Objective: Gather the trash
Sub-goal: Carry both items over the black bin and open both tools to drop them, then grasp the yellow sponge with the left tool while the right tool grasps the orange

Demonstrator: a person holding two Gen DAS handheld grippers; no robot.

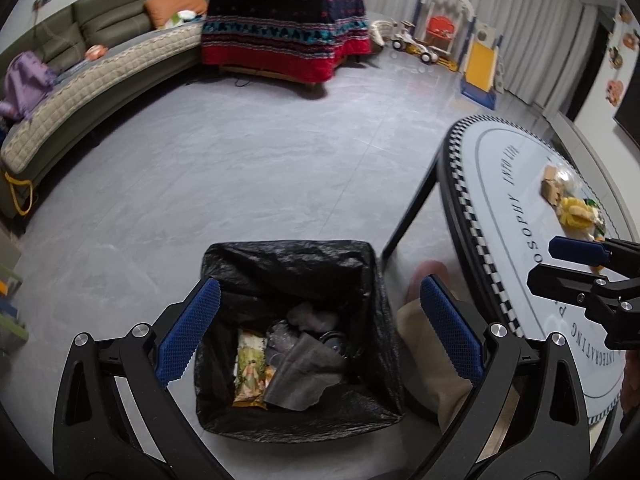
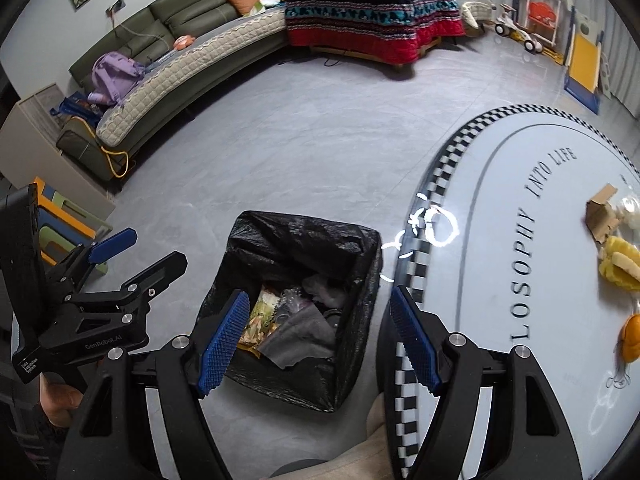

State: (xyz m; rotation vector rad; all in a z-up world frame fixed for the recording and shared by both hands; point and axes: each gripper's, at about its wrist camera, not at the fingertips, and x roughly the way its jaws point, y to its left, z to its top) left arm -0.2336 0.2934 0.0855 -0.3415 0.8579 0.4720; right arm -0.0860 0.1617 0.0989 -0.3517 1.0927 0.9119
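Observation:
A bin lined with a black bag (image 1: 296, 264) (image 2: 304, 240) stands on the floor beside the round table. Inside lie a snack wrapper (image 1: 250, 372) (image 2: 264, 312), a grey cloth (image 1: 304, 372) (image 2: 300, 336) and clear plastic. My left gripper (image 1: 316, 328) hangs open above the bin, nothing between its blue pads; it also shows at the left of the right wrist view (image 2: 148, 248). My right gripper (image 2: 316, 336) is open and empty over the bin's right edge, and also shows in the left wrist view (image 1: 540, 260). On the table (image 2: 500, 184) lie a cardboard piece (image 2: 602, 212) (image 1: 552, 188), yellow trash (image 2: 620, 264) (image 1: 576, 212) and an orange item (image 2: 630, 336).
A curved sofa (image 1: 100, 76) with a purple bag (image 2: 116, 76) lines the far left. A table under a patterned blanket (image 1: 284, 28) and children's toys (image 1: 448, 36) stand at the back. A person's trouser leg (image 1: 436, 364) is beside the bin. Grey floor (image 1: 240, 168) stretches between.

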